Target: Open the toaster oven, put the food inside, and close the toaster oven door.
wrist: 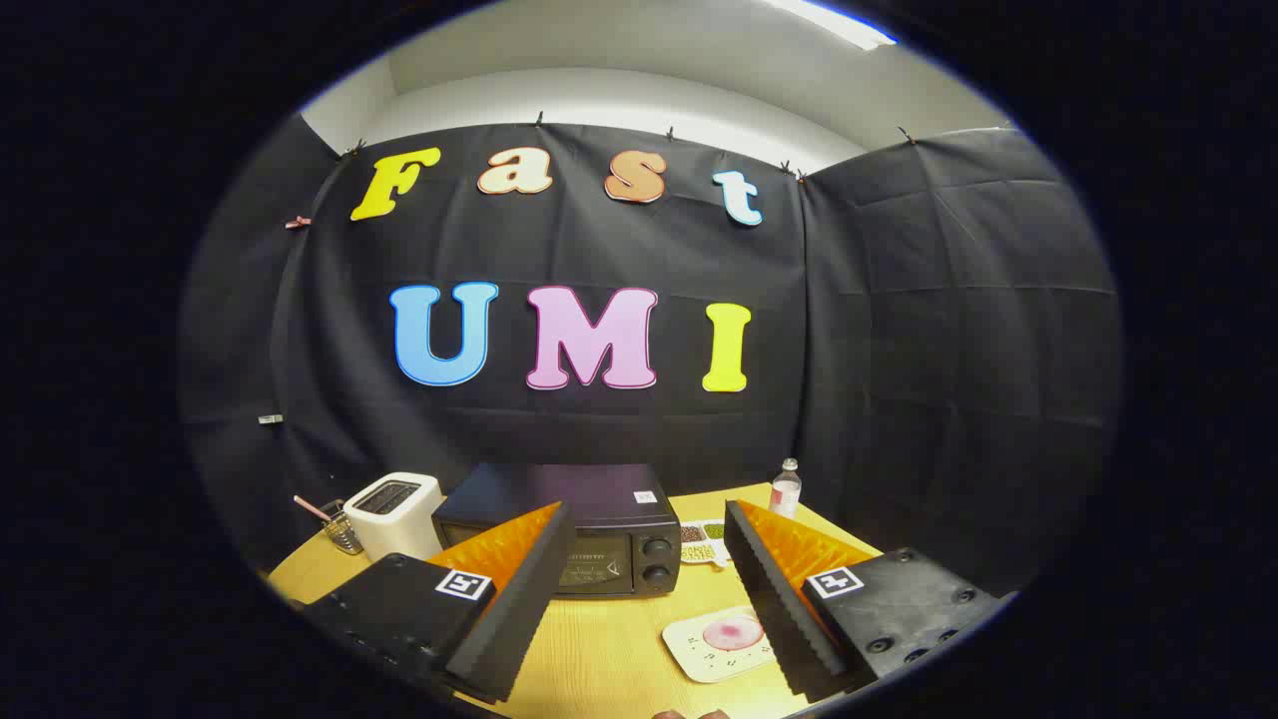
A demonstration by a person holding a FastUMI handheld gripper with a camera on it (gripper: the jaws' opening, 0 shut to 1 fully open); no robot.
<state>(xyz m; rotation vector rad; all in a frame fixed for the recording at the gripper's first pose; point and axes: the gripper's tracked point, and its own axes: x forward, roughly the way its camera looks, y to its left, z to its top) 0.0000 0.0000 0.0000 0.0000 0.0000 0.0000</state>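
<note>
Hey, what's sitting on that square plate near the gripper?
The plate on the table holds a round pink piece of food. The open gripper has one finger covering the plate's far corner.

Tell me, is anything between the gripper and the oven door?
Nothing visible. The gripper is open, and bare table runs from its fingers to the shut oven. The plate sits off to one side.

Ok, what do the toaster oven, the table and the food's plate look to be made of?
Toaster oven: dark, matte painted metal by the look, with a glass door. Table: light wood or wood-look laminate, with visible grain. Plate: pale, smooth, ceramic or plastic; cannot tell which. The gripper has its jaws wide apart, holding nothing.
</note>
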